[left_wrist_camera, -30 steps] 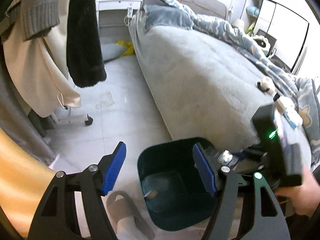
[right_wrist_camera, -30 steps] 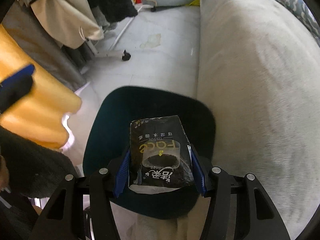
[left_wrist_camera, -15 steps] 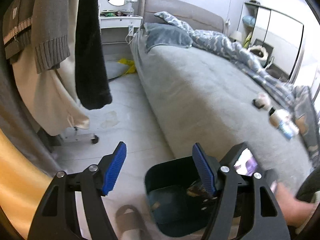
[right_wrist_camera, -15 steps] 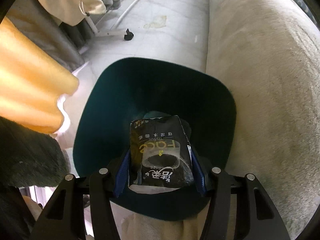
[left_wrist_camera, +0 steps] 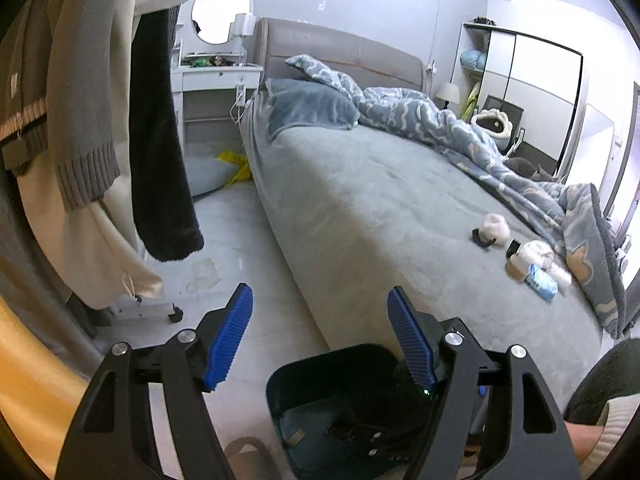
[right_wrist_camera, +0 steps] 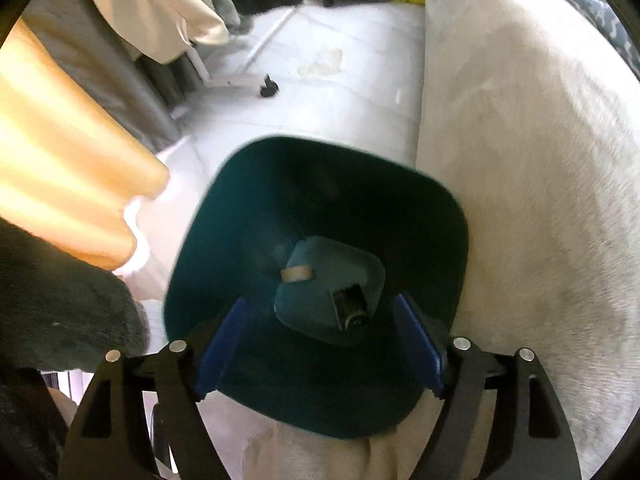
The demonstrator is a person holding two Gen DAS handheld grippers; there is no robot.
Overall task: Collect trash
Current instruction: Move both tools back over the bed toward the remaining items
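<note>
The left gripper point(left_wrist_camera: 320, 336) is held up and aimed along the bed point(left_wrist_camera: 380, 200), its blue pads well apart with nothing between them, probably so its camera takes in what is yet to be gathered. Left of it hang coats on a rolling rack point(left_wrist_camera: 100, 120), and below and slightly right of its pads the dark green bin point(left_wrist_camera: 304, 376) stands on the floor tight against the bed's side, close enough that trash can go from mattress to bin in one short reach. Ahead and well to the right of that gripper, a cluster of small trash point(left_wrist_camera: 520, 256) lies on the grey cover: white crumpled wads, a dark ring-shaped bit, a blue-and-white wrapper.

The right gripper point(right_wrist_camera: 320, 344) points steeply down over the bin's mouth; its jaws have just been opening and now stand apart, empty. Directly beyond its pads the black tissue pack point(right_wrist_camera: 350, 306) sits on the bin's floor, just right of a small pale scrap point(right_wrist_camera: 296, 274). That drop looks complete, so I judge the cluster on the bed to be the next target
</note>
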